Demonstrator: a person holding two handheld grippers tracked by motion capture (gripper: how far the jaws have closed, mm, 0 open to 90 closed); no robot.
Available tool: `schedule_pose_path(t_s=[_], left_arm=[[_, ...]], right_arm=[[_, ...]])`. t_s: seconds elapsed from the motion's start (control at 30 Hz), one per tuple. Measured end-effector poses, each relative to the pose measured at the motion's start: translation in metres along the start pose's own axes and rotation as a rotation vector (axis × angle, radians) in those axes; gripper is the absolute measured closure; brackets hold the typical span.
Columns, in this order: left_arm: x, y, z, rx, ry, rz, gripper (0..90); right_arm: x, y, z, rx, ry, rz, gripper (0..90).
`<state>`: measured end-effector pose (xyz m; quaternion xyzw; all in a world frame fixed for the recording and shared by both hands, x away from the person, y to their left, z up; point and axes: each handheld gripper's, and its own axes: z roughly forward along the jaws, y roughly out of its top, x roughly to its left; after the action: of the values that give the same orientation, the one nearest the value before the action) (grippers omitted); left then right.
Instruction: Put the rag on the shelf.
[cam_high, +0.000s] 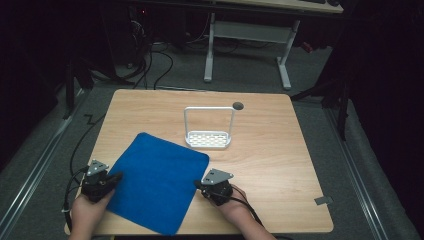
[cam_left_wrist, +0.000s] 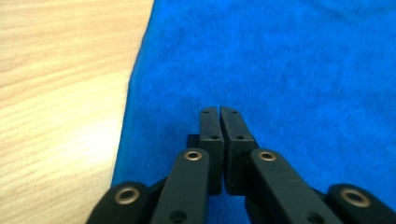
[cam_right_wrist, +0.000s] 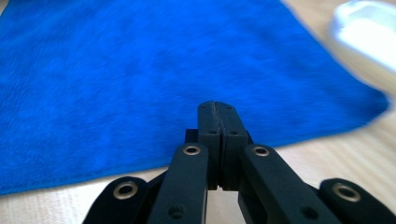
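Both grippers closed, empty, at the blue cloth's edges.

L gripper (cam_high: 116, 178) w/ jaws pressed together, tips over the cloth (cam_high: 157, 180) just inside its left edge; bare table (cam_left_wrist: 56, 93) to the tool's left. R gripper (cam_high: 198, 184) also closed, nothing between jaws, tips at the cloth's right edge; cloth spreads flat ahead of it. White rack (cam_high: 208, 129) stands beyond, ahead-right of R tool, apart from the cloth.
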<state>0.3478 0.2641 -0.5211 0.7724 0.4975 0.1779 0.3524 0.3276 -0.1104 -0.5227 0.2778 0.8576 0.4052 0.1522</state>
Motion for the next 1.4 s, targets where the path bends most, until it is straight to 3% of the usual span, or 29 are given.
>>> schedule_pose_path(t_s=[0.2,0.37,0.6,1.0,1.27,1.4], left_arm=[[-0.002,-0.002,0.006,0.045,0.011,0.033,90.0],[-0.005,-0.003,0.005,0.048,0.002,0.040,90.0],[-0.023,-0.005,0.002,0.068,-0.022,0.090,90.0],[-0.058,-0.014,-0.003,0.069,-0.117,0.161,90.0],[-0.086,-0.011,0.001,0.080,-0.188,0.250,90.0],[-0.096,-0.009,0.005,0.078,-0.215,0.274,90.0]], right_arm=[[0.008,0.000,0.012,0.077,0.016,-0.032,90.0],[0.006,-0.001,0.010,0.083,0.017,-0.034,90.0],[0.001,-0.007,0.002,0.091,0.006,-0.033,90.0],[-0.014,-0.030,-0.029,0.106,-0.038,0.027,90.0],[-0.023,-0.043,-0.045,0.111,-0.085,0.066,90.0],[-0.030,-0.047,-0.050,0.112,-0.106,0.090,90.0]])
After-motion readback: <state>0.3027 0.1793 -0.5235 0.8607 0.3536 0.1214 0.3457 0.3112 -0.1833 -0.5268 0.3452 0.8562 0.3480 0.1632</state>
